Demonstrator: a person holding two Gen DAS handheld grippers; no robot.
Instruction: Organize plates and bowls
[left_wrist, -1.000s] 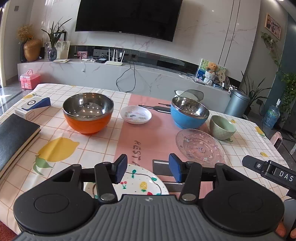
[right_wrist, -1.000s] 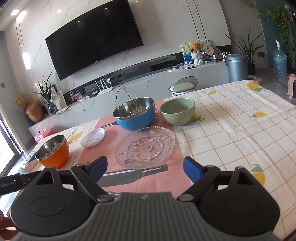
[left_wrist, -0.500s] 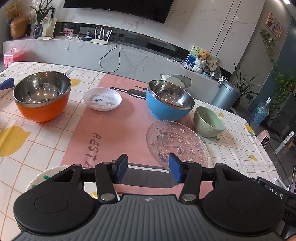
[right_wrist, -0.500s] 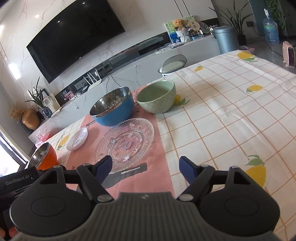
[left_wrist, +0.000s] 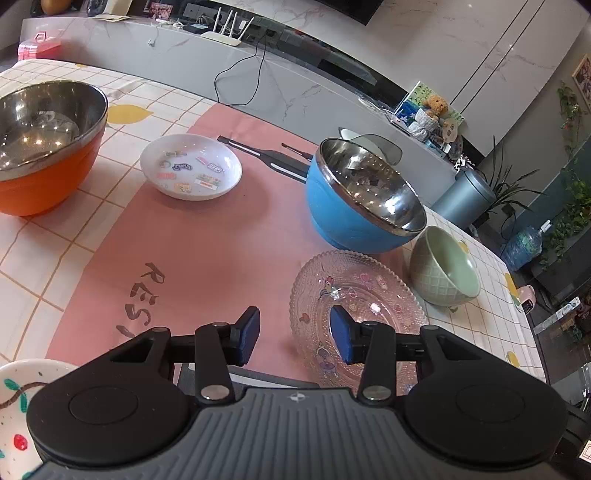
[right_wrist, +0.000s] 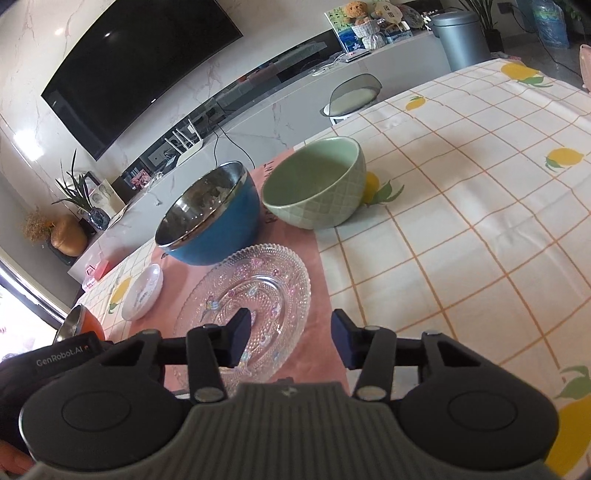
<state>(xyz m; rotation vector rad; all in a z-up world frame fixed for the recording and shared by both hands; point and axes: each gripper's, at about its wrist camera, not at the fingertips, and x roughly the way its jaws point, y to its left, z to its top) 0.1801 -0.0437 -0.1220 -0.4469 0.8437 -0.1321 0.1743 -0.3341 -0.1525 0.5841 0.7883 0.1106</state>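
A clear patterned glass plate (left_wrist: 354, 295) (right_wrist: 258, 291) lies on the pink runner, just ahead of both grippers. Behind it stand a blue steel-lined bowl (left_wrist: 362, 199) (right_wrist: 210, 221) and a green ceramic bowl (left_wrist: 443, 273) (right_wrist: 317, 188). A small white sticker dish (left_wrist: 192, 166) (right_wrist: 144, 291) and an orange steel-lined bowl (left_wrist: 40, 144) (right_wrist: 79, 325) sit to the left. A white fruit-pattern plate (left_wrist: 18, 406) shows at lower left. My left gripper (left_wrist: 293, 339) is open and empty over the glass plate's near left edge. My right gripper (right_wrist: 291, 341) is open and empty over its near right edge.
The table wears a checked lemon-print cloth (right_wrist: 480, 206) with a pink runner (left_wrist: 207, 258) down the middle. A chair back (right_wrist: 354, 96) stands at the far table edge. A grey bin (right_wrist: 458, 37) and a TV console (left_wrist: 184, 48) stand beyond the table.
Both grippers have moved forward and down toward the glass plate, which now lies right under their tips. The right gripper's jaws have narrowed somewhat. Nothing was grasped.
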